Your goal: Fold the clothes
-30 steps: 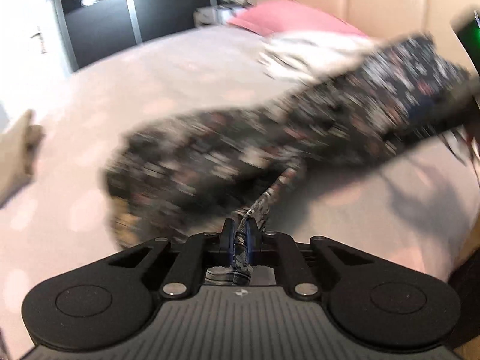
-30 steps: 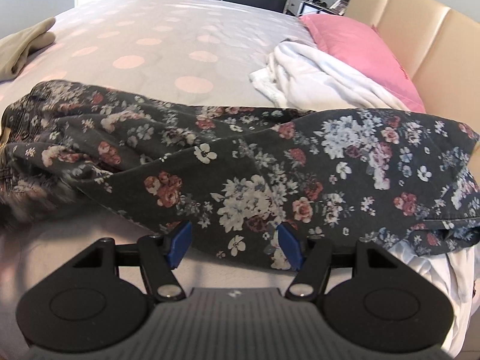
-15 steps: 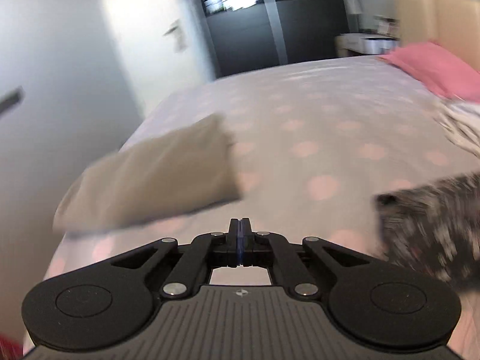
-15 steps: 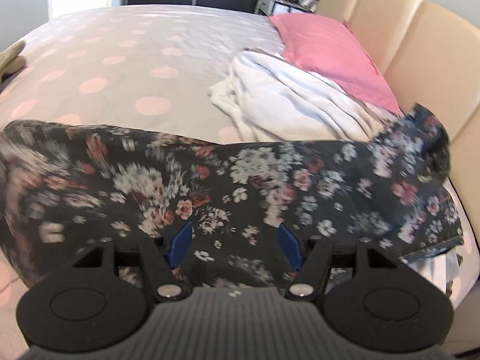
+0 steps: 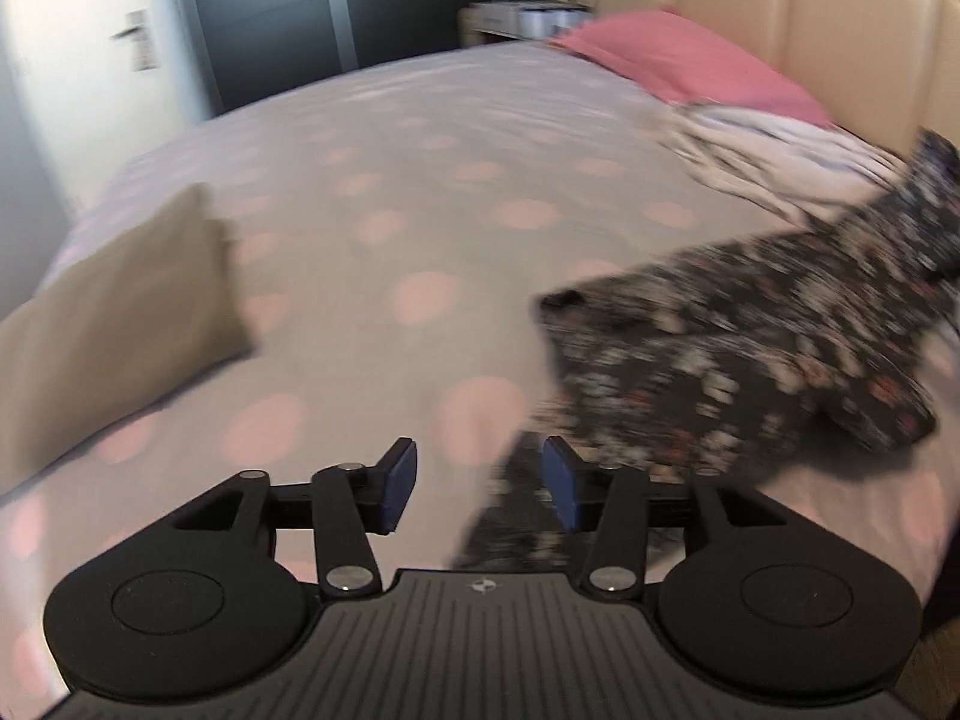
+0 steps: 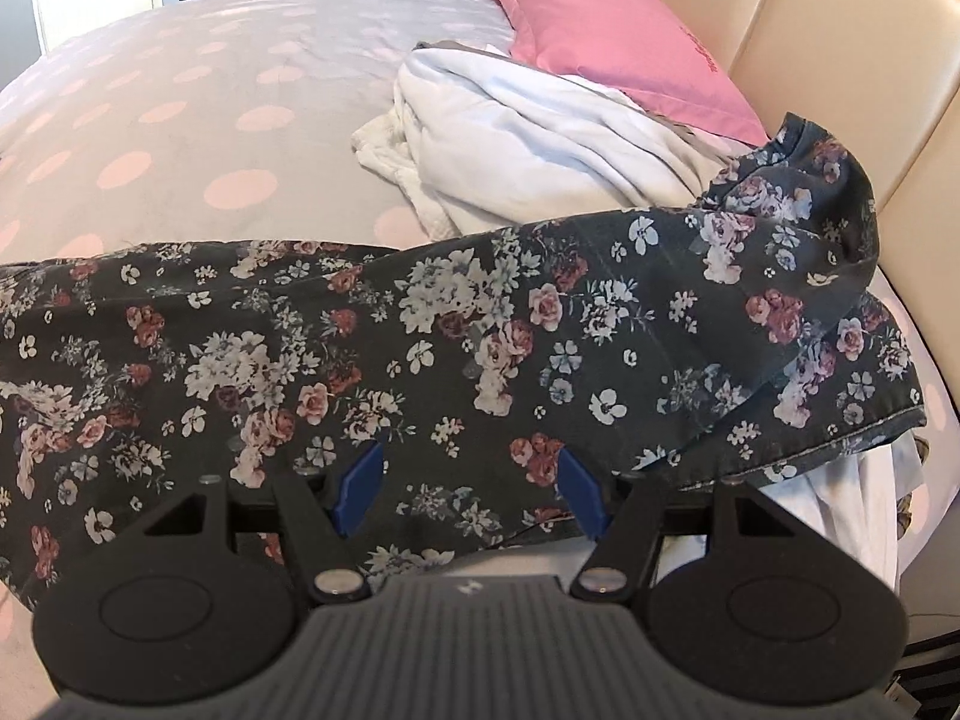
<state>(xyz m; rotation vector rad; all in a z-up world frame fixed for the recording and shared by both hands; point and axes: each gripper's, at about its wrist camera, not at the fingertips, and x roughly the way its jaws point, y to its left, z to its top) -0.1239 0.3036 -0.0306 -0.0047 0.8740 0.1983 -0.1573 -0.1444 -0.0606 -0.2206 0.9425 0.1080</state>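
A wide bed (image 6: 180,138) covered in a grey sheet with pale pink dots fills both views. A padded beige headboard (image 6: 840,30) stands at its far end, and a pink pillow (image 6: 606,24) rests against it.

Across the near edge of the bed lies the dark floral garment (image 6: 480,348), stretched sideways and wrinkled. Its right end is draped up over a heap of white laundry (image 6: 528,138) just in front of the pillow. In the left wrist view, which is blurred, a folded tan garment (image 5: 120,312) sits well apart on the left of the bed.

Your right gripper (image 6: 471,486) hovers at the floral garment's near edge, jaws spread wide with cloth between them but not pinched. Your left gripper (image 5: 477,489) has its jaws wide open too, holding nothing; a dark strip of the garment lies just by its right finger.

To do this step well, pull the raised end off the white heap first, then flatten the cloth on bare sheet. Pinch a single edge at each end, so that the fold line falls straight.
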